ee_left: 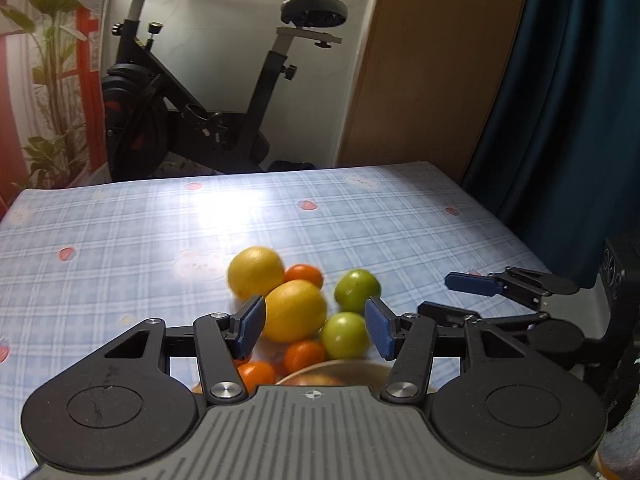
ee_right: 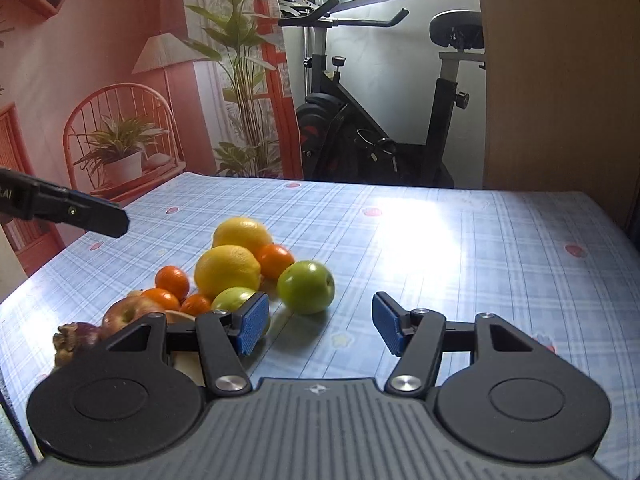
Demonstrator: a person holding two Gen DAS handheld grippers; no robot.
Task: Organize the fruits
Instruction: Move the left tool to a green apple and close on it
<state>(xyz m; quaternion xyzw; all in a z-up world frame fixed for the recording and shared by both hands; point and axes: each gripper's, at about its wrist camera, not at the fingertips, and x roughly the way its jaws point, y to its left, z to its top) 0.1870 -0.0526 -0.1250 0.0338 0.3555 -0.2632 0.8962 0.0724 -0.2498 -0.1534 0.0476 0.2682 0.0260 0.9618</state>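
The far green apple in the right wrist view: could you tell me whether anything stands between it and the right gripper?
Nothing visible does. The far green apple sits just ahead of the open right gripper, with only bare tablecloth between them.

My right tongs (ee_right: 320, 326) hang open over the desk (ee_right: 460, 272), nothing between the blue pads (ee_right: 252, 328). Just ahead sits a green apple (ee_right: 306, 287); a second green one (ee_right: 234, 298) lies behind my left pad. Beyond are two lemons (ee_right: 228, 272), touching, and small oranges (ee_right: 172, 282) around them. A red apple (ee_right: 128, 312) lies at the left. My left tongs (ee_right: 100, 218) reach in from the left edge.
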